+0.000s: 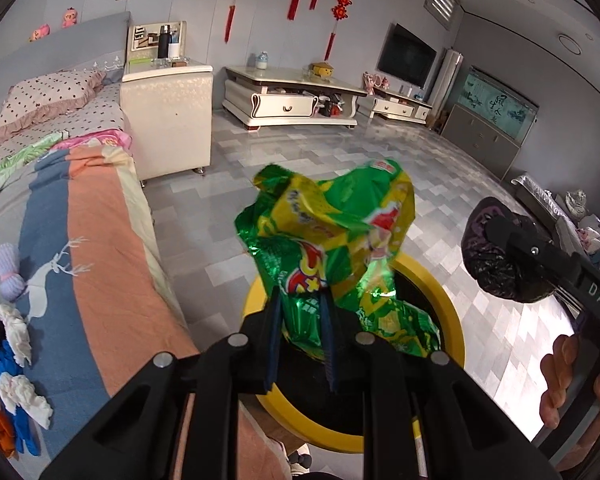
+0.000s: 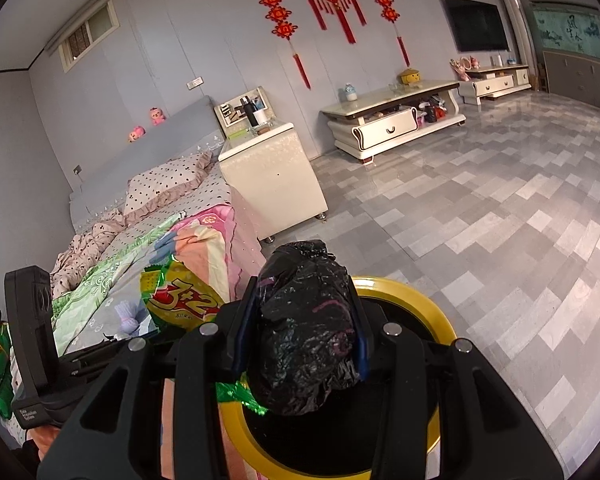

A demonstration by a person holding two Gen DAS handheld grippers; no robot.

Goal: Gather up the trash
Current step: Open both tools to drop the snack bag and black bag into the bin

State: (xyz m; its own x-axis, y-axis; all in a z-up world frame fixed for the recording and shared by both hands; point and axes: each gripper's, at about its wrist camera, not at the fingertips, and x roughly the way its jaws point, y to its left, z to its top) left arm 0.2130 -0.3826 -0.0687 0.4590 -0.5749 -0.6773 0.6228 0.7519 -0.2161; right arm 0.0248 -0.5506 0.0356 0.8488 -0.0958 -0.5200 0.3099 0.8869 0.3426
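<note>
My left claw is clamped on the green snack wrapper, my right claw on the black bag; I hold both above the yellow-rimmed bin beside the bed.

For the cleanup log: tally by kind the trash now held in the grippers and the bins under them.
Green and yellow snack wrapper: 1, clamped in the left gripper
Crumpled black plastic bag: 1, clamped in the right gripper
Yellow-rimmed trash bin: 1, below both
Total: 3
</note>
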